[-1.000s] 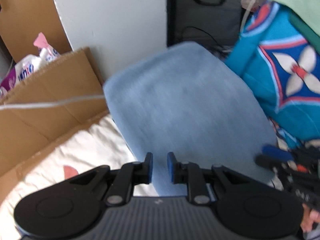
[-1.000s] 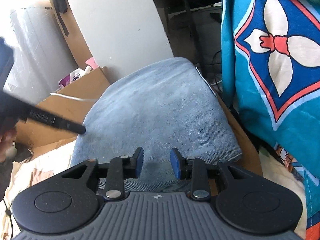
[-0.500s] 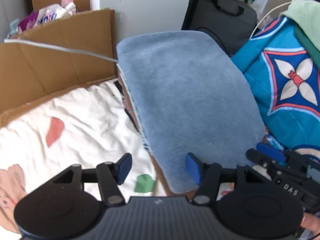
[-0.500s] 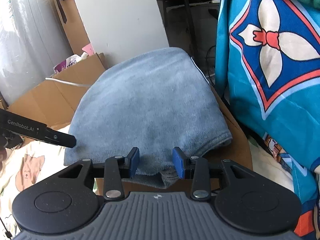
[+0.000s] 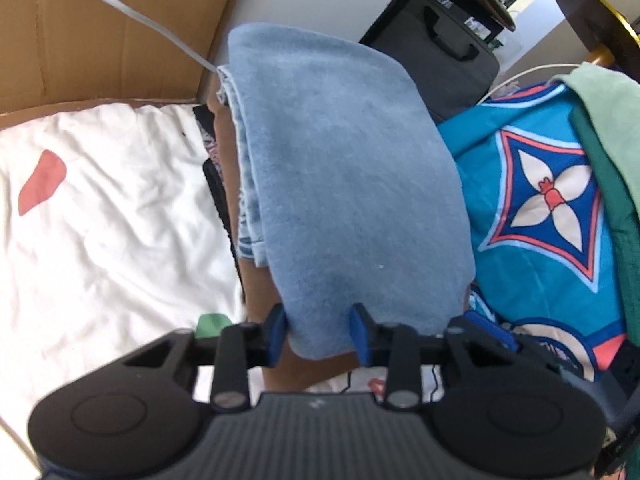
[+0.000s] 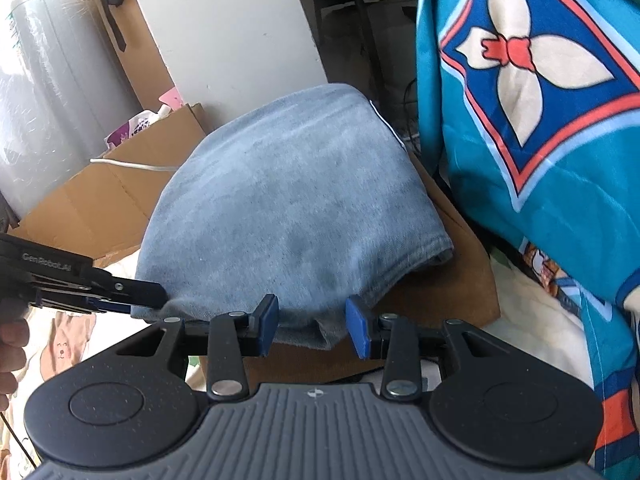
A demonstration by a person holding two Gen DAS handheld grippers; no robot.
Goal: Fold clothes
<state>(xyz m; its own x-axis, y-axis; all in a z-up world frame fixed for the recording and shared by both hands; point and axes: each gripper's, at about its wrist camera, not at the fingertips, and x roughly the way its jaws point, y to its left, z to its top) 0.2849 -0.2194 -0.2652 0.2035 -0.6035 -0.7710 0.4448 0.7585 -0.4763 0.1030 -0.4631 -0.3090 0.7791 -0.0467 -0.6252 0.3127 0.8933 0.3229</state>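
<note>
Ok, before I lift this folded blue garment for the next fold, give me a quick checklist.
1. Left gripper holds the blue garment at its near corner: ok. The jaws have just been closing and the corner is pinched between them.
2. Right gripper grips the near edge: cannot tell. Cloth sits between its jaws.
3. Garment lies folded on the brown board: ok.
4. White cable clear of the garment: cannot tell. It meets the far corner.

Two close downward wrist views, both over the folded blue cloth.
</note>
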